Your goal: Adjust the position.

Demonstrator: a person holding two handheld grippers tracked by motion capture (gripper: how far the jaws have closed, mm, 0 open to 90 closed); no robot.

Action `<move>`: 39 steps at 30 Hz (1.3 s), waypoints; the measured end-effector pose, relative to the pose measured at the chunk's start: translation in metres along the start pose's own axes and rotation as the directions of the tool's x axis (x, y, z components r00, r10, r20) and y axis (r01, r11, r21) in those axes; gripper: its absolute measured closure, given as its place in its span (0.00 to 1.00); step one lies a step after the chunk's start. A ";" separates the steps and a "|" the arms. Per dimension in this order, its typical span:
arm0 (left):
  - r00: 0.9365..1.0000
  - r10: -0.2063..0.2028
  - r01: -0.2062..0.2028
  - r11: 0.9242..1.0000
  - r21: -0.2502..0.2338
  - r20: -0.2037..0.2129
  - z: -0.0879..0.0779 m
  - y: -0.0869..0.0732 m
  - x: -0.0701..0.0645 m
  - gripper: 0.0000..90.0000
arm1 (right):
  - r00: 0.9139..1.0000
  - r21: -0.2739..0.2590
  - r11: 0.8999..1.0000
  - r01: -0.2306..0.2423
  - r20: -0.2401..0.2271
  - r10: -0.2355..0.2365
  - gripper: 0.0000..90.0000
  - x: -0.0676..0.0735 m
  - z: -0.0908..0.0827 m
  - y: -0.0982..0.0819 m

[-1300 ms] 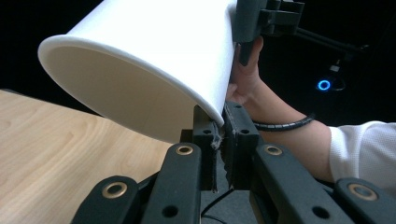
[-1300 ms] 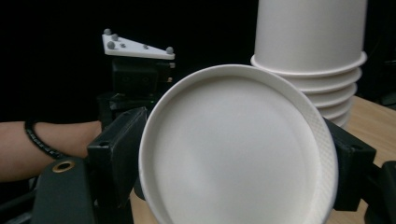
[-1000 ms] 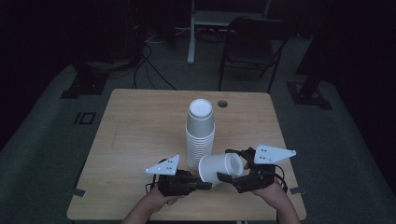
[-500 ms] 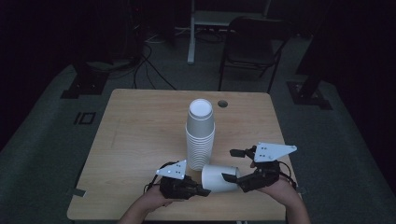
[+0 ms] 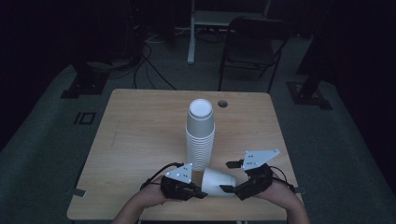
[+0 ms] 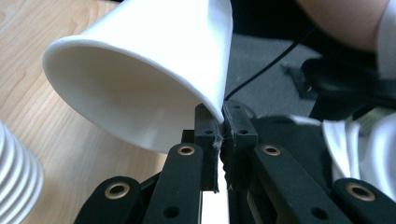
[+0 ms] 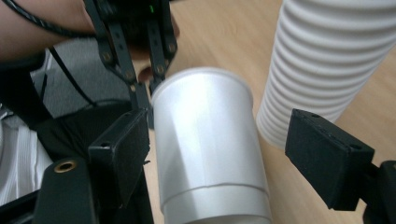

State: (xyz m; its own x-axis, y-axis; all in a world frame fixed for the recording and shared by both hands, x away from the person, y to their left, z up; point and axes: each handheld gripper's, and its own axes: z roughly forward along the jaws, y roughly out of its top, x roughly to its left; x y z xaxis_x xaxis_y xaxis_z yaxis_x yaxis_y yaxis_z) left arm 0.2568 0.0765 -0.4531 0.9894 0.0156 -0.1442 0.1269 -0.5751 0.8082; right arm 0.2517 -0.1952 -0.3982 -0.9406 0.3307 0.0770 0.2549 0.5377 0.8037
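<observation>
Left tongs (image 6: 223,135) pinch empty paper cup (image 6: 144,70)'s rim beside cup stack (image 5: 200,135).

A stack of cups (image 5: 201,135) stands upright on the bench (image 5: 135,140), about midway across and toward the near half. Behind it and a little to the right, a round hole (image 5: 222,103) sits near the far edge. In front of the stack, near the front edge, a single cup (image 5: 218,182) lies on its side between the two tongs: the left tongs (image 5: 201,192) at its left, at its rim, the right tongs (image 5: 229,176) on its right. Beyond the bench, on the floor, a chair (image 5: 250,51) stands.
</observation>
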 end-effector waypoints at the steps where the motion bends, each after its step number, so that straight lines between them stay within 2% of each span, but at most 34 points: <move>1: 1.000 0.005 -0.005 1.000 0.014 -0.025 0.000 0.001 0.000 0.96 | 1.000 0.017 1.000 -0.001 0.001 0.001 0.23 0.000 0.003 -0.002; 3: 0.998 0.037 -0.034 0.998 0.060 -0.051 0.001 0.002 -0.002 0.96 | 1.000 0.039 0.999 -0.011 -0.004 0.012 0.23 0.000 0.009 -0.005; 6: 0.998 0.030 -0.027 0.997 0.067 -0.051 0.002 0.002 -0.002 0.96 | 1.000 0.078 0.997 -0.018 -0.001 0.018 0.23 0.000 0.015 -0.008; 7: 0.997 0.047 -0.041 0.995 0.092 -0.060 0.003 0.003 -0.003 0.96 | 1.000 0.078 0.997 -0.018 -0.001 0.018 0.23 0.000 0.015 -0.008; 9: 0.996 0.061 -0.053 0.993 0.109 -0.063 0.003 0.004 -0.003 0.96 | 1.000 0.156 0.988 -0.018 -0.007 0.019 0.23 -0.001 0.029 -0.013; 10: 0.996 0.064 -0.055 0.991 0.120 -0.066 0.003 0.005 -0.004 0.96 | 1.000 0.156 0.988 -0.018 -0.007 0.019 0.23 -0.001 0.029 -0.013; 11: 0.995 0.073 -0.064 0.990 0.123 -0.069 0.003 0.005 -0.004 0.96 | 1.000 0.184 0.983 -0.025 -0.010 0.027 0.23 -0.002 0.033 -0.015; 16: 0.994 0.083 -0.072 0.989 0.129 -0.075 0.002 0.007 -0.005 0.96 | 0.999 0.246 0.968 -0.047 -0.008 0.050 0.21 -0.005 0.043 -0.018; 18: 0.993 0.083 -0.072 0.989 0.132 -0.079 0.003 0.008 -0.004 0.96 | 0.999 0.272 0.962 -0.035 0.001 0.036 0.21 -0.004 0.046 -0.019; 19: 0.993 0.083 -0.072 0.989 0.132 -0.079 0.003 0.008 -0.004 0.96 | 0.999 0.272 0.962 -0.035 0.001 0.036 0.21 -0.004 0.046 -0.019; 20: 0.994 0.085 -0.075 0.988 0.134 -0.074 0.003 0.009 -0.004 0.96 | 1.000 0.296 0.955 -0.031 0.008 0.030 0.20 -0.003 0.051 -0.019; 27: 0.991 0.088 -0.078 0.992 0.103 -0.101 0.001 0.014 -0.004 0.97 | 0.999 0.302 0.952 -0.051 0.001 0.053 0.19 -0.006 0.058 -0.024; 28: 0.992 0.075 -0.066 0.994 0.093 -0.099 0.001 0.015 -0.004 0.97 | 0.999 0.296 0.954 -0.053 0.015 0.050 0.19 -0.005 0.060 -0.024; 29: 0.992 0.074 -0.066 0.995 0.075 -0.105 -0.001 0.016 -0.003 0.97 | 0.999 0.295 0.954 -0.050 0.016 0.048 0.20 -0.005 0.061 -0.025; 32: 0.991 0.071 -0.065 0.996 0.060 -0.114 -0.001 0.018 -0.003 0.97 | 0.998 0.290 0.955 -0.058 0.030 0.051 0.20 -0.004 0.062 -0.026; 35: 0.991 0.071 -0.067 0.997 0.045 -0.114 -0.003 0.018 -0.003 0.96 | 0.998 0.272 0.960 -0.066 0.033 0.060 0.21 -0.005 0.062 -0.026; 36: 0.993 0.057 -0.055 0.998 0.023 -0.105 -0.005 0.018 -0.001 0.96 | 0.997 0.259 0.963 -0.073 0.033 0.067 0.21 -0.005 0.061 -0.026; 37: 0.992 0.049 -0.050 0.999 0.000 -0.118 -0.006 0.018 -0.001 0.96 | 0.997 0.250 0.966 -0.073 0.025 0.069 0.21 -0.005 0.060 -0.027; 38: 0.993 0.033 -0.035 0.999 -0.016 -0.109 -0.008 0.018 0.000 0.96 | 0.997 0.233 0.969 -0.079 0.037 0.072 0.21 -0.005 0.060 -0.027; 39: 0.993 0.033 -0.035 0.999 -0.016 -0.109 -0.008 0.018 0.000 0.96 | 0.996 0.218 0.972 -0.087 0.030 0.083 0.21 -0.006 0.059 -0.028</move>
State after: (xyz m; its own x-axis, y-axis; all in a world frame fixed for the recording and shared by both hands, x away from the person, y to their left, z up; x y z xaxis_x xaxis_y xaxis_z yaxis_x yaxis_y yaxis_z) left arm 0.2594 0.0725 -0.4344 0.9948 0.0860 -0.0545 0.0937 -0.5618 0.8220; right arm 0.2634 -0.1664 -0.4562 -0.9091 0.3972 0.1256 0.3787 0.6626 0.6461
